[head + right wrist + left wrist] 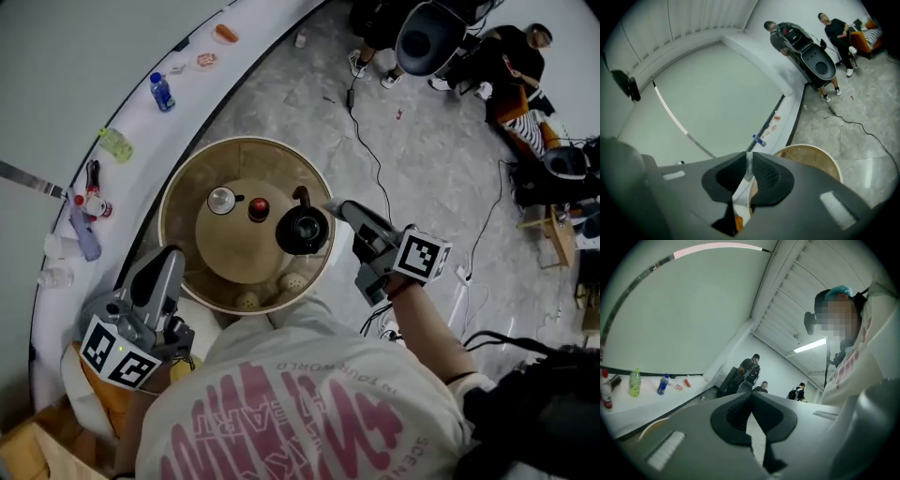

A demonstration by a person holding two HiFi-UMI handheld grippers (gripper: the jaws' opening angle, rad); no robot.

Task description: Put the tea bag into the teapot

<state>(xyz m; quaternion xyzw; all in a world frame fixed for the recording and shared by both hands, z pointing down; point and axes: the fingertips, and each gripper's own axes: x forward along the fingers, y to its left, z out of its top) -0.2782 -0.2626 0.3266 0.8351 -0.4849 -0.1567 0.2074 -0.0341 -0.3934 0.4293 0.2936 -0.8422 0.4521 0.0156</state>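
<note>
A black teapot (302, 231) stands with its top open on the right side of a round wooden tray table (184, 184). My right gripper (336, 208) hovers just right of the teapot's rim, pointing at it. In the right gripper view its jaws (748, 161) are shut on a thin pale slip, the tea bag (748, 172), which sticks up between the tips. My left gripper (161, 274) is held at the tray's near left edge, away from the teapot. Its jaws (751, 395) are shut with nothing between them.
On the tray lie a silver lid (222, 200), a small red object (259, 209) and two pale balls (247, 301). A curved white counter carries a blue bottle (161, 92) and a green bottle (116, 144). A cable (375, 169) crosses the floor, and people (511, 56) stand at the far right.
</note>
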